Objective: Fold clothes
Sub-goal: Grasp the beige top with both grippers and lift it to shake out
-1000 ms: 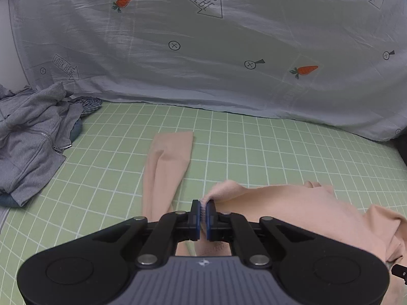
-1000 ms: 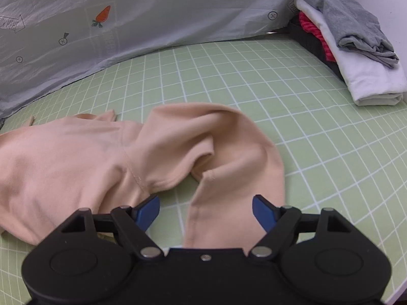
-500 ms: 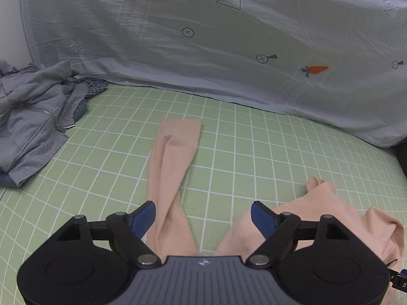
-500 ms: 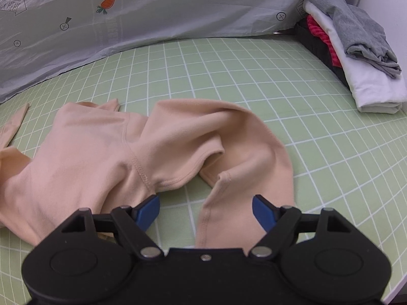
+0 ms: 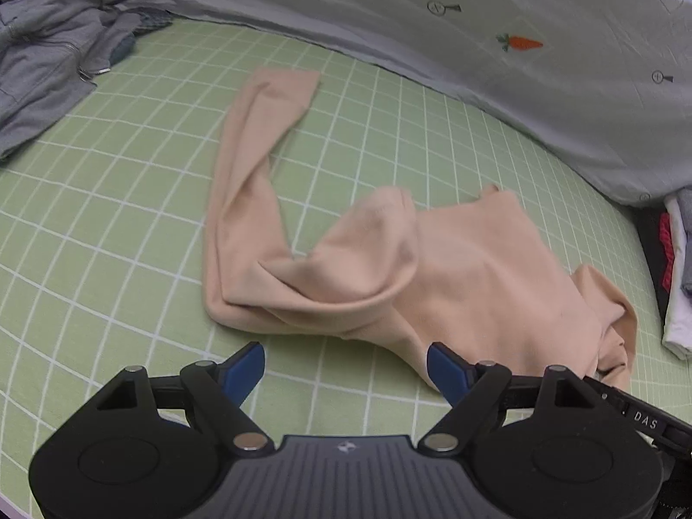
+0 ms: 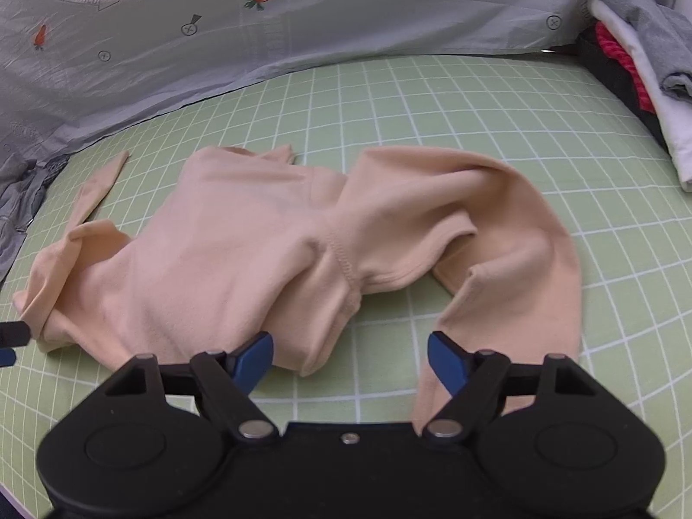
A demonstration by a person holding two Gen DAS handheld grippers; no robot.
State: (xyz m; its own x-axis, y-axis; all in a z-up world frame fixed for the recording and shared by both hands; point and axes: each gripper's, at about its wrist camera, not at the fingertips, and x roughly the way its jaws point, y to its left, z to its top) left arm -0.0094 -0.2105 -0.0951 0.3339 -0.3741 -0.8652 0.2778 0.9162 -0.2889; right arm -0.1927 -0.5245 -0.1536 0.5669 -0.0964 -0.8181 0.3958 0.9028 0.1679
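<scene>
A peach long-sleeved top [image 5: 467, 268] lay crumpled on the green grid-lined tabletop [image 5: 108, 216], filling the middle of the left wrist view. One sleeve [image 5: 251, 147] stretched from the bunched body toward the upper centre of that frame, its cuff lying flat on the mat. A rounded fold of fabric rose just right of the sleeve's base, and the body spread toward the lower right.

The left gripper [image 5: 346, 367] sat at the bottom of its frame with its jaws spread wide, the blue pads apart and nothing between them; the right pad lay just beside the garment's near edge. A grey zip-up garment [image 5: 47, 65] was heaped in the upper left, and a pale sheet printed with carrots [image 5: 475, 21] ran across the top.

In the right wrist view the same top [image 6: 242, 251] occupied the centre, its stitched hem curving through the middle and the other sleeve [image 6: 532, 255] looping down the right side toward the bottom of the frame. The right gripper [image 6: 350, 359] was also spread open and empty, with the garment's lower edge just ahead of its pads. A stack of folded clothes [image 6: 640, 65], white, red and grey, stood at the upper right edge.
</scene>
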